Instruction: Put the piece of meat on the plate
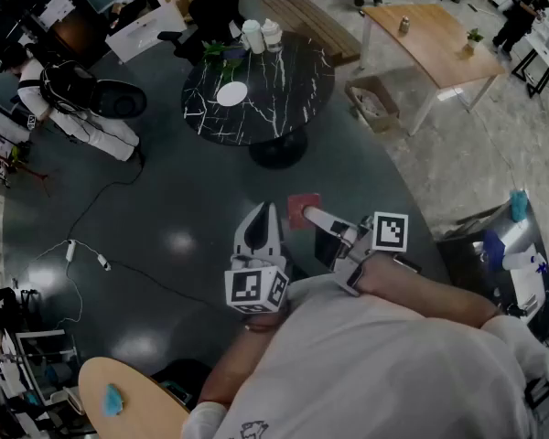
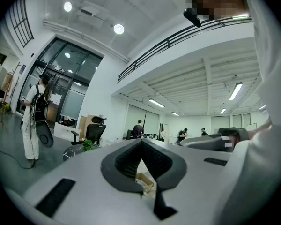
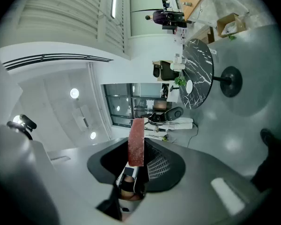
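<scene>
The piece of meat [image 1: 303, 207] is a flat red slab, held out over the dark floor by my right gripper [image 1: 311, 216], which is shut on it. In the right gripper view the meat [image 3: 136, 142] stands on edge between the jaws of that gripper [image 3: 139, 157]. The white plate [image 1: 231, 93] lies on a round black marble table [image 1: 284, 99] well ahead of both grippers; the plate [image 3: 189, 85] also shows small and far off in the right gripper view. My left gripper [image 1: 267, 214] hangs beside the right one, shut with nothing in it [image 2: 141, 145].
Two white bottles [image 1: 262, 35] and a green plant [image 1: 221, 51] stand at the marble table's far edge. A wooden table [image 1: 430, 39] and a cardboard box [image 1: 371, 99] are at the right. A person with a backpack [image 1: 64, 94] stands at the left. A cable [image 1: 101, 262] crosses the floor.
</scene>
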The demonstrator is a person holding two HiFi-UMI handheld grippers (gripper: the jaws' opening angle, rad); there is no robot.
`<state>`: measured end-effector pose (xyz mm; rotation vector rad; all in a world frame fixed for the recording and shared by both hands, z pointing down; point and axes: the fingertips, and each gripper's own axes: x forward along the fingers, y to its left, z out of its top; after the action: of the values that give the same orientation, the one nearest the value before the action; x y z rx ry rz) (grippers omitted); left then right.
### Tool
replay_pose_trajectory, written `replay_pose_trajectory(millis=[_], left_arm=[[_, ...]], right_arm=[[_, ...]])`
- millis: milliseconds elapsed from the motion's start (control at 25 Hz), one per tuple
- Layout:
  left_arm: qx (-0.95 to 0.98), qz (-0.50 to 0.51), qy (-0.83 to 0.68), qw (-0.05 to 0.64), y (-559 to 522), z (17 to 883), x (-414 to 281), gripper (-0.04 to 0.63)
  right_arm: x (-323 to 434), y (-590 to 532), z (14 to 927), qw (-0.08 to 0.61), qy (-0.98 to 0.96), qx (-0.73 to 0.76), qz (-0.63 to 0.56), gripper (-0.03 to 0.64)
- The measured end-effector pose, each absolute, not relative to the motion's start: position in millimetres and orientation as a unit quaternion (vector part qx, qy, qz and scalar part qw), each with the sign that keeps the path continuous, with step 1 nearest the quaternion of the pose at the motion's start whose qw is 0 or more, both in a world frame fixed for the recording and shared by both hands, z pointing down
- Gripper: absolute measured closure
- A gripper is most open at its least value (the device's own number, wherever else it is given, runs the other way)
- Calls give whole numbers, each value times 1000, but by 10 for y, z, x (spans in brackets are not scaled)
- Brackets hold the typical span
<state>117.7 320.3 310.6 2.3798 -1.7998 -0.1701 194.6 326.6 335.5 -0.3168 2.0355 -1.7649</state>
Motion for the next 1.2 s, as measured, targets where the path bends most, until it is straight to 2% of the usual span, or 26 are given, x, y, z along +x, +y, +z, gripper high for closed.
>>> replay_pose_trajectory(millis=[200, 680, 1200], left_arm=[[793, -46, -604, 66, 3156, 3136, 1083, 589], [804, -53, -585, 91, 2563, 3375, 699, 589], [828, -43, -552, 88, 1582, 3146, -288, 589]], right_arm=[[1828, 3217, 3393, 206, 734, -112, -637, 526], [1405, 2661, 3581, 200, 738, -131, -631, 526], [391, 1694, 3377, 231, 726, -151, -630, 526]])
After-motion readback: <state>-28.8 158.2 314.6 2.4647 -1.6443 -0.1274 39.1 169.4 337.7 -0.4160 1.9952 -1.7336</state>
